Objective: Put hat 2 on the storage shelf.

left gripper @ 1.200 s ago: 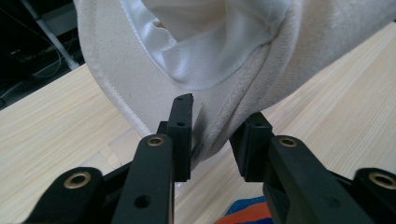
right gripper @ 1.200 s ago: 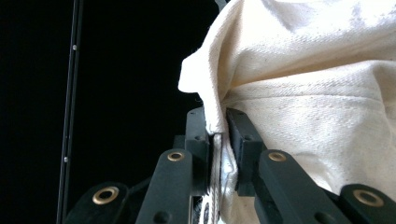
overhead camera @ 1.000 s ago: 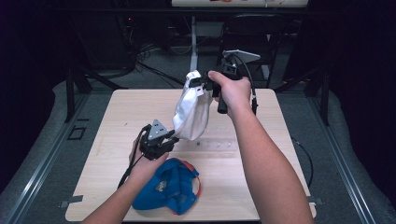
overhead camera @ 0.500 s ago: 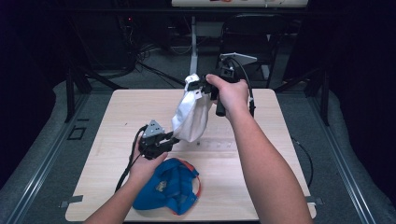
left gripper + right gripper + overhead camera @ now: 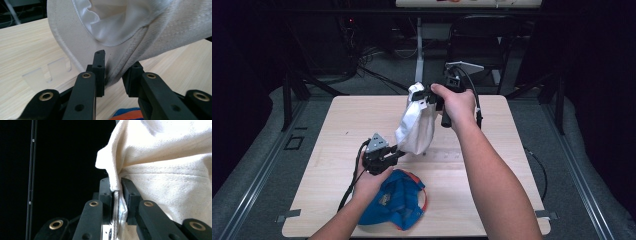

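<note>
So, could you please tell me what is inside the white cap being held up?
Inside the white cap is a smooth white lining, bunched and creased. The far inner side is covered by the cap's own cloth.

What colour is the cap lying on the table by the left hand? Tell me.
Blue with orange trim, the cap shows best in the high view.

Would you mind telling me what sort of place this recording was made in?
Probably a lab or recording workspace: a bare wooden table on a grey floor, cables tangled behind it, and dark surroundings with a black chair.
</note>
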Demonstrator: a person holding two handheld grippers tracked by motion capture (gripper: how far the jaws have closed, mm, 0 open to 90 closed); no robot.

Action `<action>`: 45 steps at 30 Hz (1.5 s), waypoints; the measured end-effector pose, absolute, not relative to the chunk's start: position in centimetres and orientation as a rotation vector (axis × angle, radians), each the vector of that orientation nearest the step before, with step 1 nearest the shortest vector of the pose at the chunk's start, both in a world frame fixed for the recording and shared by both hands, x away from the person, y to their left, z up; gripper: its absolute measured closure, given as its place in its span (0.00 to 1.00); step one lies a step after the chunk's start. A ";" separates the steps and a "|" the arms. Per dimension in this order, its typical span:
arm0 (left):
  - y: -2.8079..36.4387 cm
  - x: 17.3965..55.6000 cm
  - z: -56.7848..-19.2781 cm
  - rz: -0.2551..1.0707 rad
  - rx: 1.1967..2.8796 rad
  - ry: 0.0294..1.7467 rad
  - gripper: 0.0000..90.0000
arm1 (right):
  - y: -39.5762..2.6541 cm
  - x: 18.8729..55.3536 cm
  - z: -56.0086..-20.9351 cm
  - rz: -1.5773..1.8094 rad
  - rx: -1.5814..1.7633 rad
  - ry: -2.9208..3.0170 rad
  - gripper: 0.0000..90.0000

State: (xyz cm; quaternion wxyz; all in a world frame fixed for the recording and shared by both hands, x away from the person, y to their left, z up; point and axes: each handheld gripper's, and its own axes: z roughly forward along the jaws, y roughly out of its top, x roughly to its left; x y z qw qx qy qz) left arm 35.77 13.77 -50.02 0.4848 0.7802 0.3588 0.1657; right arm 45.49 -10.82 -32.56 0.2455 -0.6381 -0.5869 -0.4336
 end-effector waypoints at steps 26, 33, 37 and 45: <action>15.8 35.1 -51.9 0.466 1.943 0.925 0.91 | -11.4 45.0 -33.3 -1.187 -1.772 -1.696 0.76; 15.8 35.1 -53.0 0.473 1.955 0.927 0.91 | -12.8 44.1 -33.7 -1.187 -1.819 -1.773 0.70; 15.8 34.9 -52.8 0.488 1.952 0.934 0.87 | -13.8 43.3 -34.2 -1.185 -1.836 -1.822 0.68; 16.6 33.6 -52.1 0.544 1.922 0.929 0.66 | -16.1 40.9 -35.7 -1.212 -1.826 -1.919 0.65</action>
